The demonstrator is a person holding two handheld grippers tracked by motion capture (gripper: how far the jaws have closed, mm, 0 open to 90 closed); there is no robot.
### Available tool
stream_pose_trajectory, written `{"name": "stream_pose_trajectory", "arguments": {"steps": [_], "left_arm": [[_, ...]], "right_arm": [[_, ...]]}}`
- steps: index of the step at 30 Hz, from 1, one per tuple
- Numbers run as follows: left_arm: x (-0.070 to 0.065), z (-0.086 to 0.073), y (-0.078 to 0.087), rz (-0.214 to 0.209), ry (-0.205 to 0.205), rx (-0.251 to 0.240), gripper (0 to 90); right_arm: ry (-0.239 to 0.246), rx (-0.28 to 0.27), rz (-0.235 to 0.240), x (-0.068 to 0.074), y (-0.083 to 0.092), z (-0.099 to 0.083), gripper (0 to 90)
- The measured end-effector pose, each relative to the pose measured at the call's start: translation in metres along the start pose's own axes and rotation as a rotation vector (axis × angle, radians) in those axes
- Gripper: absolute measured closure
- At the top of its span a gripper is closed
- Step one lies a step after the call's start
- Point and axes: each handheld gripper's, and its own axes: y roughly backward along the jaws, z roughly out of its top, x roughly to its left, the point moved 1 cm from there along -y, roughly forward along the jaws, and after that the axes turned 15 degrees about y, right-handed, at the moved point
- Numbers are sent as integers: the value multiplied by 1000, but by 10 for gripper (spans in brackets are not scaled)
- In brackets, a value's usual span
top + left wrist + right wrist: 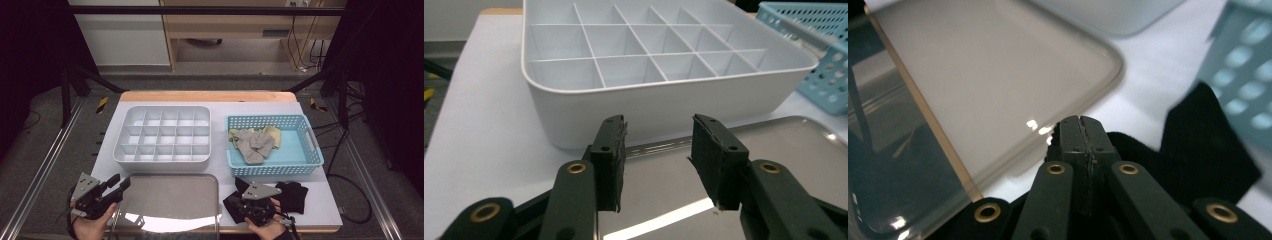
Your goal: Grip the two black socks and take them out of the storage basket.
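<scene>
Dim room, grey floor with cables, pale wooden furniture against the far wall. White-topped desk (310, 200) with a wooden far edge, framed by black struts. Landmark: the white divided organiser tray (162, 134), sitting left of centre on the desk, its compartments bare. Just right of the organiser, not touching it, a light blue perforated basket (300, 165) holding grey fabric pieces (255, 144) with a bit of yellow cloth beneath them, bunched toward the basket's organiser-side end. On the near side of the organiser, just beside its wall, a flat shiny metal tray (170, 200), catching glare along its near edge. Right of the metal tray, on the near side of the basket, black cloth (292, 194) lies crumpled on the desk in a loose pile. Right claw (256, 207) is down on that black cloth, near the metal tray's right corner; its jaws are pressed together tip to tip, cloth dark beneath and around them, but whether fabric is pinched between the pads cannot be told. Left claw (120, 185) hovers at the metal tray's left edge, aimed at the organiser's near wall; jaws stand at a middling gap, nothing between them, pads touching nothing.
</scene>
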Motion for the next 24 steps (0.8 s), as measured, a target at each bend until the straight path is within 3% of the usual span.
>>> {"name": "stream_pose_trajectory", "arguments": {"steps": [10, 14, 19, 24], "left_arm": [[-33, 21, 3, -35, -58, -16, 549], [-48, 26, 1, -68, -63, -10, 540], [-66, 19, -10, -95, -62, 7, 530], [-75, 5, -23, -105, -54, 29, 519]], "right_arm": [[-19, -118, 3, -14, 14, 30, 900], [-22, -127, -1, -17, 14, 34, 900], [-25, -92, -26, -20, 9, 29, 900], [-52, -37, -73, -23, 11, 7, 899]]}}
